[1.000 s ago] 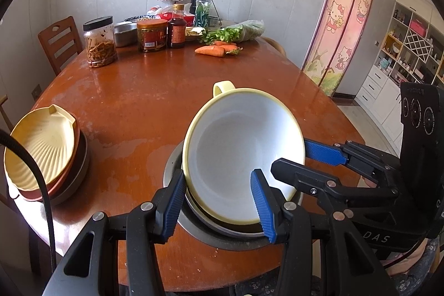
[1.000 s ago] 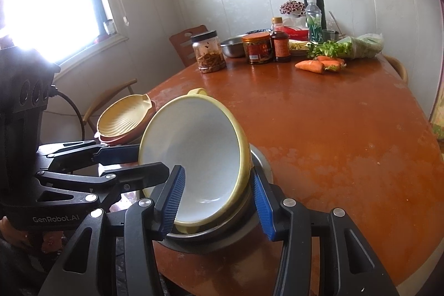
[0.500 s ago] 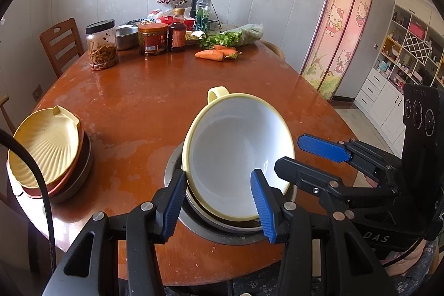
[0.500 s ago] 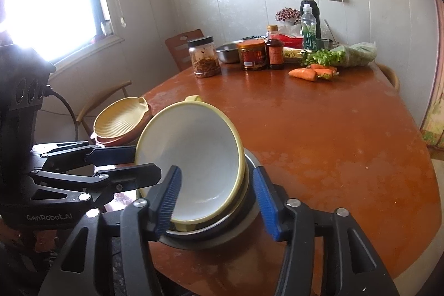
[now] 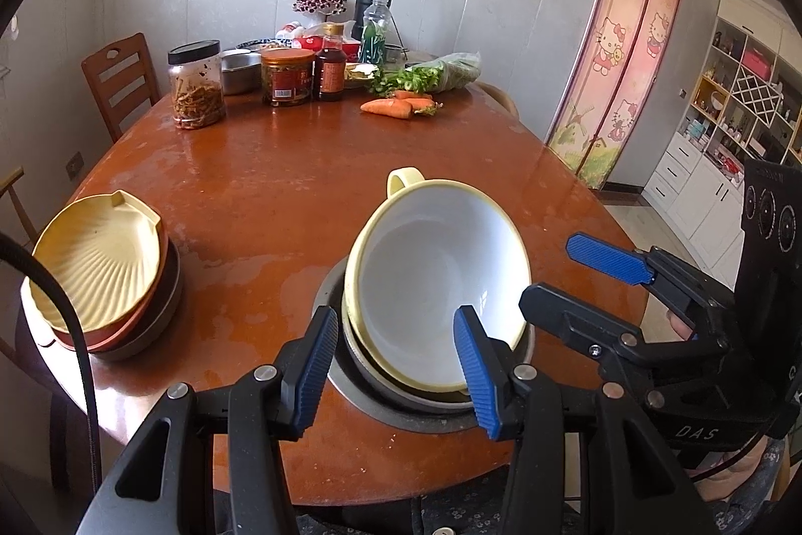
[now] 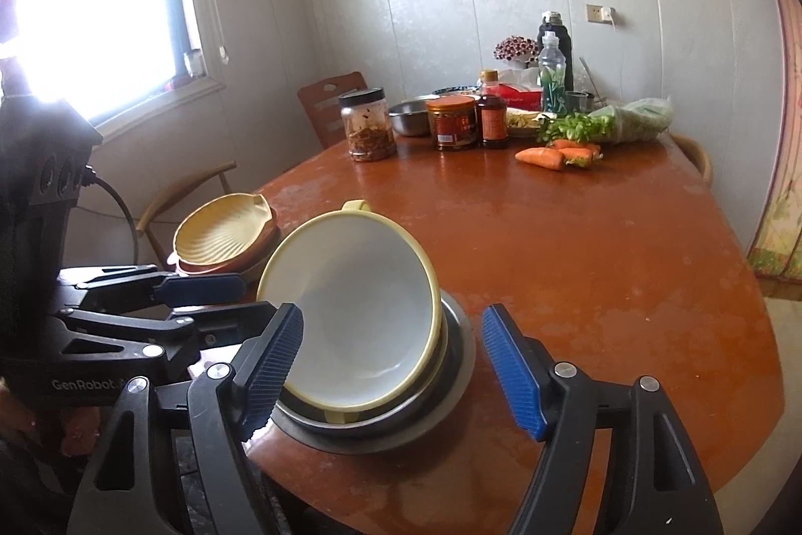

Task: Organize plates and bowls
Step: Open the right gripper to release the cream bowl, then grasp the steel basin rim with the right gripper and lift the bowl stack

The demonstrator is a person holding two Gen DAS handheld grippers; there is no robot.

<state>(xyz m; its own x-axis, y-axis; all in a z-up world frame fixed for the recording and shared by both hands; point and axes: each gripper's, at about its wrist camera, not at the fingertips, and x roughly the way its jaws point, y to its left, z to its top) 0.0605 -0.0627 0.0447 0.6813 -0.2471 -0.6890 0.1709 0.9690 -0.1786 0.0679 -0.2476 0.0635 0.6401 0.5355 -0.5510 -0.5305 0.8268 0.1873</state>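
Right gripper (image 6: 393,367) fingers spreading apart, letting go of the yellow-rimmed white bowl with a loop handle (image 6: 356,309), which sits between them untouched. Left gripper (image 5: 396,372) part-open around the same bowl's near rim at 6 o'clock, blue pads apparently not pressing, so probably just steadying. Bowl tilted, leaning in a nest of another yellow bowl and the wide steel basin (image 5: 401,409) underneath, handle pointing to 12 o'clock; looks like stacking by size, not quite seated flat yet. Over at 9 o'clock, yellow shell-shaped ribbed plate (image 5: 95,259) topping a separate pile of reddish and dark dishes at the brown wooden worktop (image 5: 280,184) edge. Way back at 12, jars, bottles and carrots (image 5: 398,106), out of the way.
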